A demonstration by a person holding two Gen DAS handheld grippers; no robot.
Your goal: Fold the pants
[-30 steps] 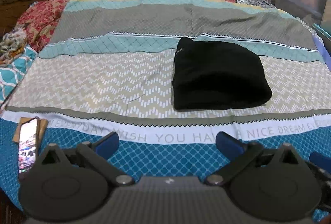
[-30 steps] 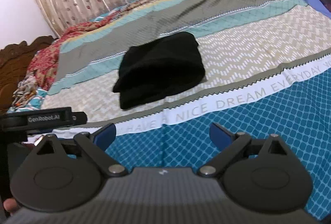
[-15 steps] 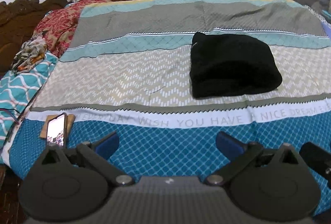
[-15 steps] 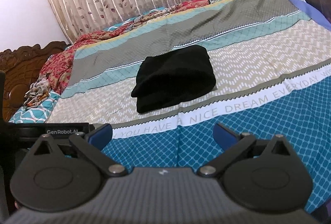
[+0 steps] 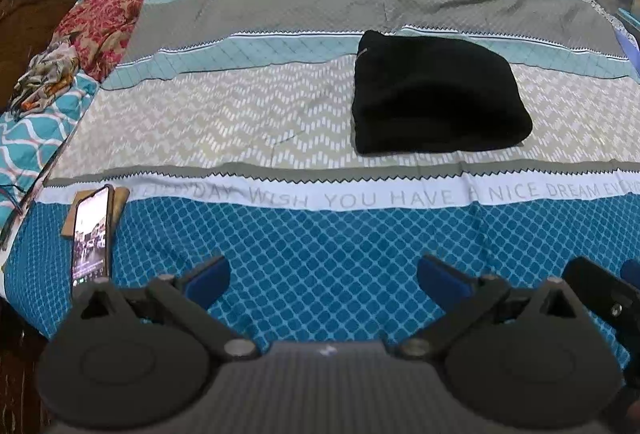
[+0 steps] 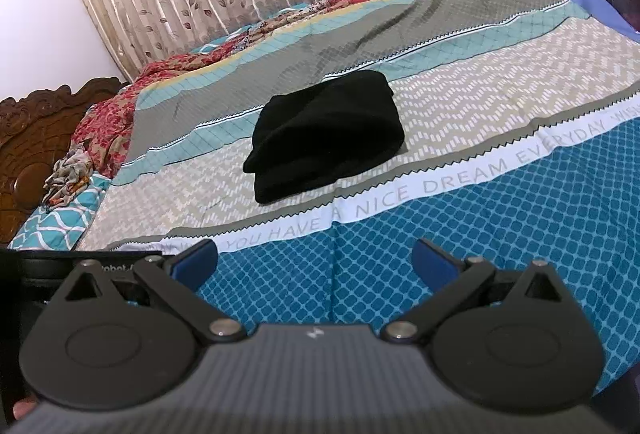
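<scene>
You are holding the left gripper (image 5: 323, 280) and right gripper (image 6: 315, 260) spread wide, grasping nothing, while the folded pants (image 5: 436, 93) are lying on the bedspread (image 5: 224, 113).

Both tools, the left tool (image 5: 323, 281) and right tool (image 6: 315, 261), have drawn back from the folded pants (image 5: 436, 93).

The left claw (image 5: 323, 280) gapes (nothing between its pads) over the bedspread (image 5: 280, 105), well short of the folded black pants (image 5: 436, 93).
</scene>
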